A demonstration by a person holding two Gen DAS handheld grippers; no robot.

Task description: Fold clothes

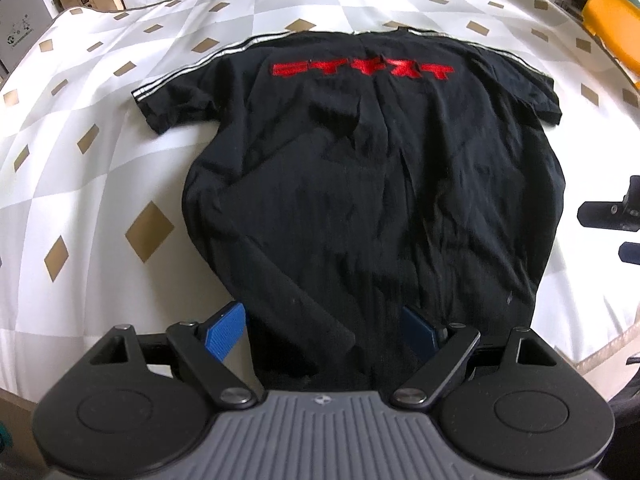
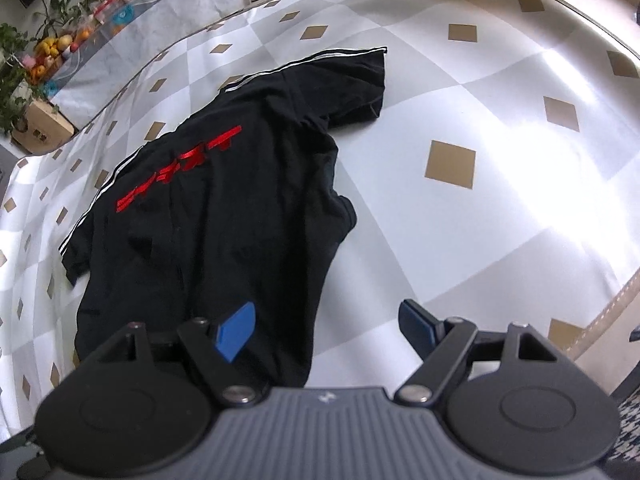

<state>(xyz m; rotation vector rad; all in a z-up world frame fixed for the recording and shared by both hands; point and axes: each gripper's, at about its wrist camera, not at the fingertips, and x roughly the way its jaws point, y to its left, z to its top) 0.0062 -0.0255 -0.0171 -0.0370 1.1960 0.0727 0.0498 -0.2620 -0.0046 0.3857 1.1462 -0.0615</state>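
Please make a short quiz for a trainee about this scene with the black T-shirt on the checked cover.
1. True or false: the T-shirt lies spread flat on the checked cover.
2. What colour is the lettering on it?
3. The left gripper is: A) shut on the hem, B) open at the hem, C) out of view.

Key: 1 true; 2 red; 3 B.

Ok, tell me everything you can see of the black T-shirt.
The black T-shirt lies spread flat on the checked bedcover, hem nearest the cameras, both short sleeves out to the sides. It looks like soft, wrinkled cotton. Red lettering runs across the upper part, and white stripes follow the shoulders and sleeves. The open left claw straddles the hem's left part; the open right claw hovers at its right corner. Neither grips it.
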